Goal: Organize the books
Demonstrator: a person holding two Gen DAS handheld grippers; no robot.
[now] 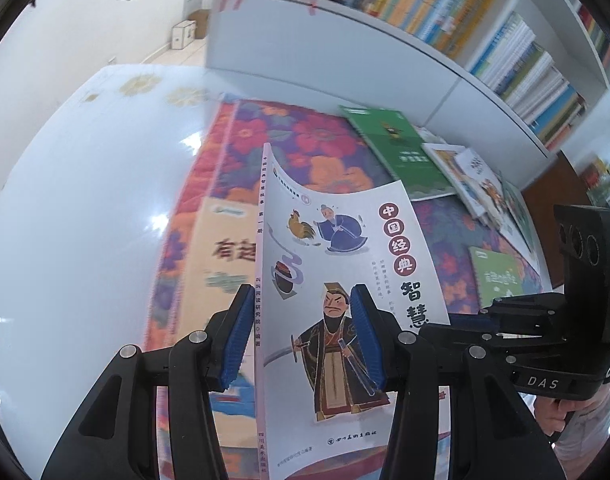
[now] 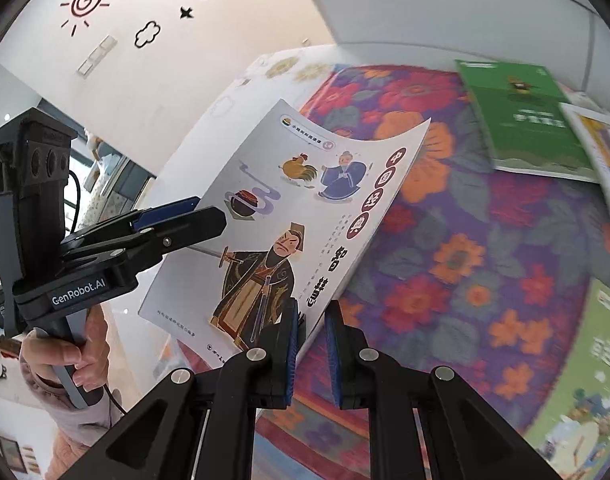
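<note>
A thin white picture book (image 1: pixel 329 240) with a robed warrior and a rooster on its cover is held up above the table, its top bowed. My left gripper (image 1: pixel 302 296) is clamped on its spine side: one blue pad sits by the spine and the other rests on the cover. In the right wrist view the same book (image 2: pixel 289 200) slants up to the left, and my right gripper (image 2: pixel 313 308) is shut on its lower right corner. The left gripper (image 2: pixel 213 210) shows there at the book's left edge. The right gripper (image 1: pixel 461 322) shows at the book's right edge.
A floral cloth (image 2: pixel 445 240) covers the white table (image 1: pixel 85 200). On it lie a green book (image 2: pixel 521 116), overlapping books (image 1: pixel 481 184) to the right, a small green book (image 1: pixel 501 280) and a large beige book (image 1: pixel 221 264). A full white bookshelf (image 1: pixel 505 60) stands behind.
</note>
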